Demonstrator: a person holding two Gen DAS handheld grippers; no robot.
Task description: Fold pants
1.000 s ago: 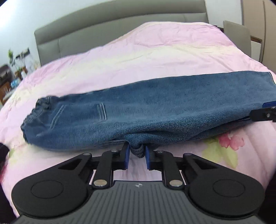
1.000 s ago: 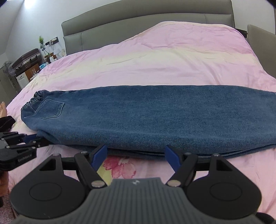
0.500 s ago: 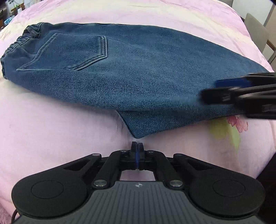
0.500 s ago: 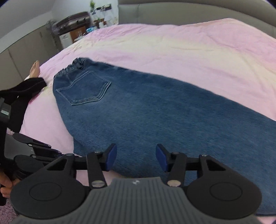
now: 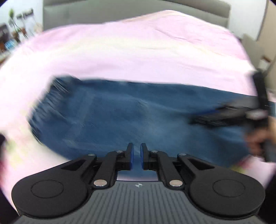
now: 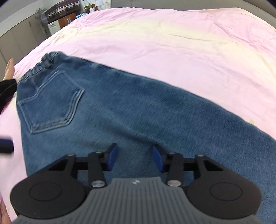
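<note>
While the pants [image 6: 138, 110] lie flat on the pink bed cover [image 6: 155, 39], both tools hang over them and hold nothing. The pants are blue jeans, folded in half the long way, so one leg rests on top of the other. They stretch across the bed cover from side to side.

In the right wrist view, the back pocket [image 6: 51, 101] faces up. The stretchy waistband [image 6: 41, 65] is at the far left end of the pants, and the leg runs off to the right. The right gripper [image 6: 135, 157] is above the middle of the pants, just past the pocket. Its two blue fingers [image 6: 112, 155] stand wide apart, with only denim showing between them.

In the left wrist view, much is blurry. The left gripper [image 5: 136, 156] is over the near edge of the pants. Its blue fingers [image 5: 130, 155] are close together, but a thin gap still shows between them, and no cloth is in it. The right gripper [image 5: 229, 115] shows here too, as a dark blur over the right part of the pants.

A gray headboard [image 5: 120, 10] stands beyond the pants, at the far end of the bed cover.
</note>
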